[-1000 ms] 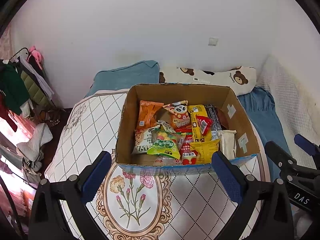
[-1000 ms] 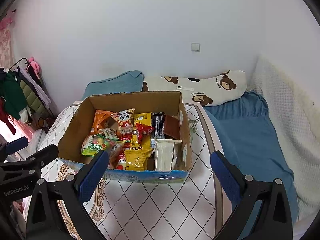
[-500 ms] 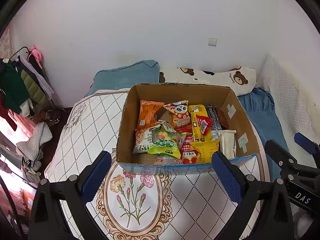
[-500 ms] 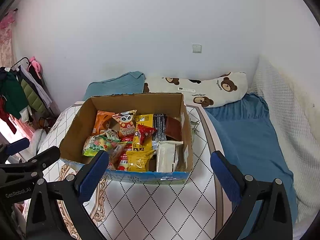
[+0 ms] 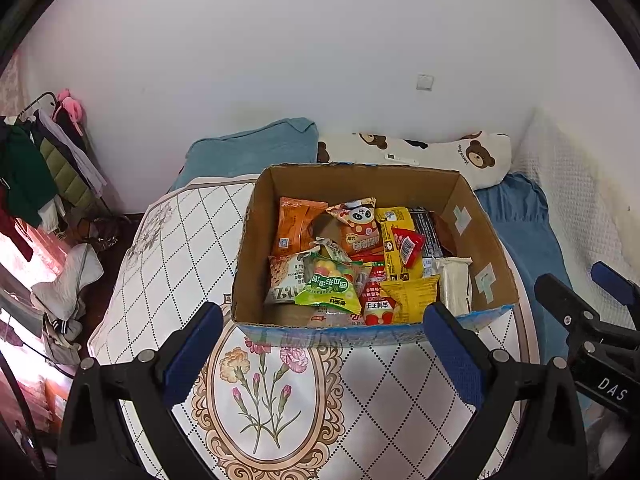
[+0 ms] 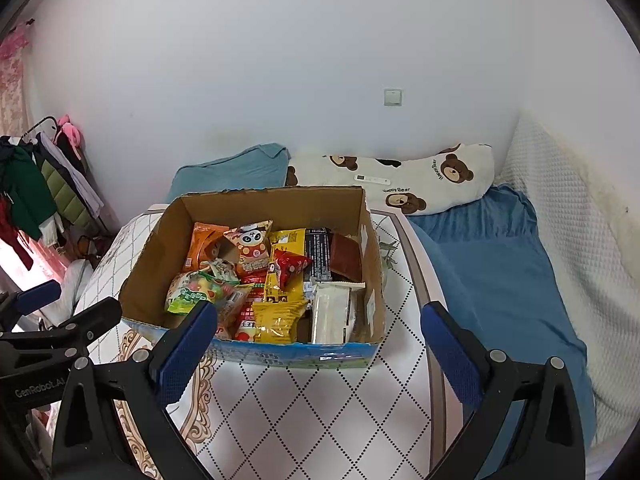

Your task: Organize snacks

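Note:
An open cardboard box (image 5: 256, 236) (image 6: 372, 248) stands on a patterned tabletop and holds several snack packets: a green candy bag (image 5: 332, 288) (image 6: 192, 294), an orange bag (image 5: 296, 224), a panda packet (image 5: 360, 228) (image 6: 252, 248), a red packet (image 5: 406, 244), yellow packets (image 5: 408, 296) (image 6: 280, 316) and a white bar (image 5: 454, 284) (image 6: 332, 308). My left gripper (image 5: 322, 354) is open and empty, just in front of the box. My right gripper (image 6: 318, 350) is open and empty, in front of the box's near wall.
The round table has a white diamond-pattern cover (image 5: 280, 400) (image 6: 304, 412). Behind it lie a teal pillow (image 5: 248, 152) and a bear-print pillow (image 6: 420, 180) on a blue bed sheet (image 6: 488, 264). A clothes rack (image 5: 36, 176) stands at the left.
Both views have shifted slightly; the box sits a little lower and closer in the right wrist view. Nothing was taken hold of or let go.

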The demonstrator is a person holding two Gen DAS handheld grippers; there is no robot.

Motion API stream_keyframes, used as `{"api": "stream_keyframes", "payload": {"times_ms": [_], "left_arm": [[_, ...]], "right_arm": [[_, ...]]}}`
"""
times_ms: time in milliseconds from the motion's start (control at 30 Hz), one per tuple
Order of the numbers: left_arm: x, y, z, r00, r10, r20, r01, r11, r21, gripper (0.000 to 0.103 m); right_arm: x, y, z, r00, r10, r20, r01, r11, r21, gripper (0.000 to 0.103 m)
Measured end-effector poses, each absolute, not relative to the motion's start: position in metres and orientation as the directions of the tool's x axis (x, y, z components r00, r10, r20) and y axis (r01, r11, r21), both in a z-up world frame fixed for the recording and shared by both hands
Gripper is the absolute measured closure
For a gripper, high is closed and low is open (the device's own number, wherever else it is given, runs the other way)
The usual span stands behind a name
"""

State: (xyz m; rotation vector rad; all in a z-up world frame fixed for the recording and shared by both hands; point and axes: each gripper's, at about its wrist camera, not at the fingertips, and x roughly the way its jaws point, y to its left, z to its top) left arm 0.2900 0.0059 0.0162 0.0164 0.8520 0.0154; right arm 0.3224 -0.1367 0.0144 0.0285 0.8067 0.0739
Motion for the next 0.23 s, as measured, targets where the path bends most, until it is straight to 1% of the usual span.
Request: {"api": "stream_keyframes", "payload": {"times_ms": [233], "left_arm": [[0.2903,0.0062,0.0159,0.66,0.018,-0.751,-0.003,1.0,0.021,0.0]], "right_arm": [[0.3232,-0.1379,0.0145,0.688,0.077,-0.722,-0.056,0.997,0.052,0.0]]}}
